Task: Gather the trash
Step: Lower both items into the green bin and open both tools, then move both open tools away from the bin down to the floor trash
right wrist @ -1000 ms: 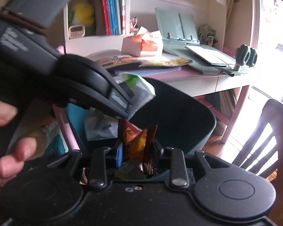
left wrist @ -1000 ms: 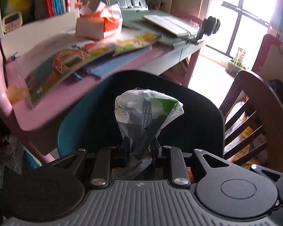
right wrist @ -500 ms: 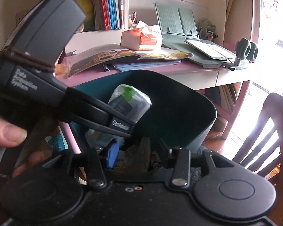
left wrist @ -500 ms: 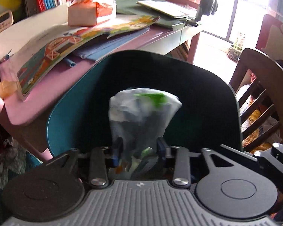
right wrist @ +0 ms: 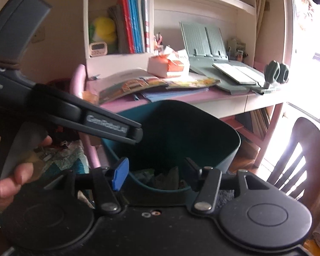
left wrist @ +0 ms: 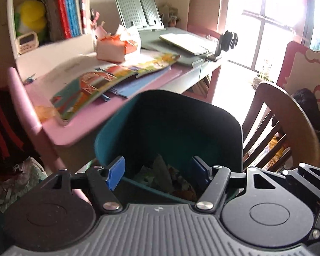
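Opening with nothing between their jaws, the left gripper (left wrist: 157, 171) and right gripper (right wrist: 154, 171) hover over the teal trash bin (left wrist: 202, 115); crumpled wrappers (left wrist: 164, 175) lie just below them.

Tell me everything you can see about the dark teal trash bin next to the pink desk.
The trash bin is dark teal, smooth like plastic, with a rounded rim and no lid. It stands upright and open between the pink desk and the wooden chair. Crumpled wrappers lie at its bottom. Whether it touches the desk or chair cannot be told.
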